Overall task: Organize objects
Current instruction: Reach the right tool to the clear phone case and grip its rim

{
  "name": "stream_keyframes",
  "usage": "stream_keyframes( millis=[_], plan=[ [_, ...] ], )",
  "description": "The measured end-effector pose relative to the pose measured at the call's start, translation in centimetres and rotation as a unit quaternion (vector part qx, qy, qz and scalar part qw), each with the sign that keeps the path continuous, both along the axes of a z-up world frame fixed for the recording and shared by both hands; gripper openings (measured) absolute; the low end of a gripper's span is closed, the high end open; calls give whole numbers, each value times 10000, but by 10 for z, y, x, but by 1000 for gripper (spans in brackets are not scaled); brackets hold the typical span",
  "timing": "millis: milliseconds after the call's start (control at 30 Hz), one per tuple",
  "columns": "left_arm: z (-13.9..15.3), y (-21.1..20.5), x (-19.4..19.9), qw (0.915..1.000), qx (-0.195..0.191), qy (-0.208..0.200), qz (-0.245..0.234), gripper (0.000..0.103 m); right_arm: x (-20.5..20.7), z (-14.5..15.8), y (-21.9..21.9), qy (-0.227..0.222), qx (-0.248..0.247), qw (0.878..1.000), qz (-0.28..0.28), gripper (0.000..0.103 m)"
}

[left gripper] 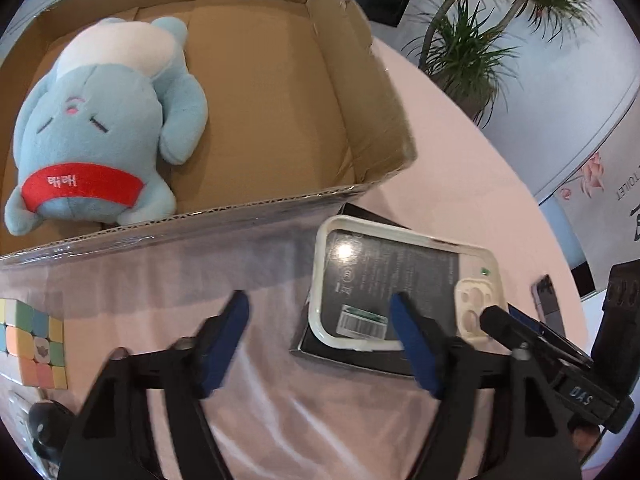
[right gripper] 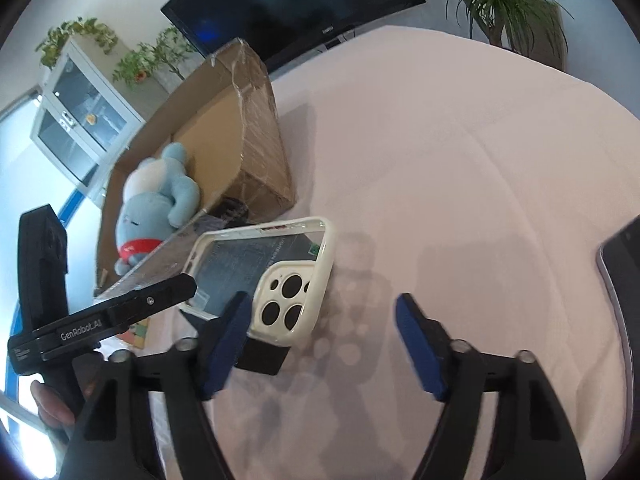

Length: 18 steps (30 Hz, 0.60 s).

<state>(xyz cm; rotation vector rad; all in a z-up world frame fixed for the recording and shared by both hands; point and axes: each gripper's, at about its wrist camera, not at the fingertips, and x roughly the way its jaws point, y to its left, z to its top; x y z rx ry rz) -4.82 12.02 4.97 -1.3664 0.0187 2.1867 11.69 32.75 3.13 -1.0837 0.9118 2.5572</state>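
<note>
A blue plush toy (left gripper: 100, 132) lies inside an open cardboard box (left gripper: 380, 120); both also show in the right wrist view, the toy (right gripper: 160, 208) in the box (right gripper: 256, 132). A cream phone case (left gripper: 404, 284) rests on a black flat box (left gripper: 352, 356) on the pink tablecloth; it also shows in the right wrist view (right gripper: 280, 276). My left gripper (left gripper: 320, 308) is open and empty, its right finger over the case's near edge. My right gripper (right gripper: 324, 312) is open and empty, just right of the case.
A pastel puzzle cube (left gripper: 32, 348) lies at the left. A dark phone (right gripper: 620, 264) lies at the right on the table; it also shows in the left wrist view (left gripper: 546, 300). Potted plants (left gripper: 468, 40) and a dark TV (right gripper: 296, 4) stand beyond the table.
</note>
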Motion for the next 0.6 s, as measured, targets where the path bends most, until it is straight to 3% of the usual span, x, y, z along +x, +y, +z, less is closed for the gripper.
stream_keyframes(
  millis=[100, 167, 267, 600],
  plan=[
    [-1, 2, 3, 9996, 199, -71, -163, 40, -6, -6, -1, 112, -278, 9995, 102, 34],
    [1, 3, 7, 9995, 167, 48, -282, 34, -6, -4, -5, 191, -269, 9994, 124, 27],
    [4, 4, 15, 9989, -6, 338, -330, 30, -7, -3, -9, 192, -207, 9996, 51, 27],
    [6, -20, 30, 9988, 292, 239, -318, 24, 7, 5, -20, 254, -13, 9996, 100, 25]
  ],
)
